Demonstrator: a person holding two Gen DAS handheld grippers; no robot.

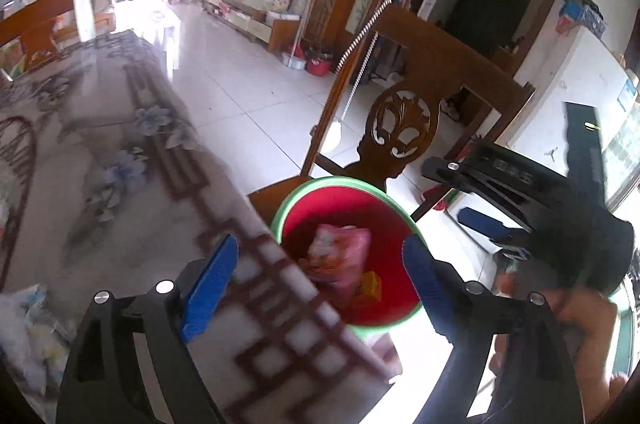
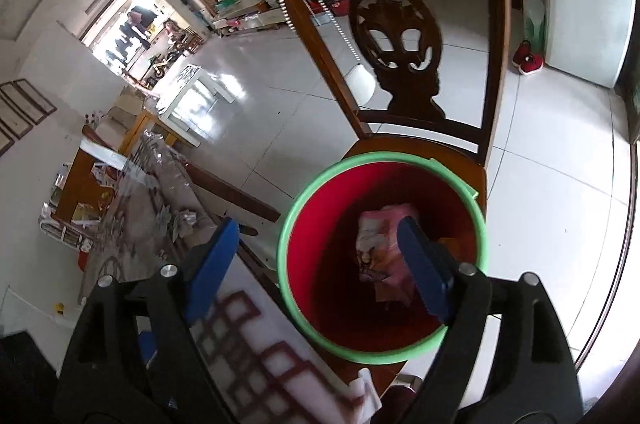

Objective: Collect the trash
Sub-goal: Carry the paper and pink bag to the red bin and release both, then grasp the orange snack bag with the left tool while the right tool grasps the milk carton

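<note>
Both grippers hang over a red bucket with a green rim that sits on the seat of a carved wooden chair. Left gripper [image 1: 316, 278] has its blue pads spread wide with nothing between them; it straddles the corner of the worktop [image 1: 120, 152], which wears a flowered cloth, and the bucket [image 1: 296, 192] at lower centre. Right gripper [image 2: 320, 264] is likewise spread wide and empty, its right pad over the bucket's mouth. Inside the bucket [image 2: 316, 184] lies a pink wrapper [image 2: 380, 224] beside a small orange piece. Crumpled wrappers [image 1: 28, 316] rest on the worktop at lower left in the left view. Behind the bucket rises the chair back [image 2: 400, 36].
</note>
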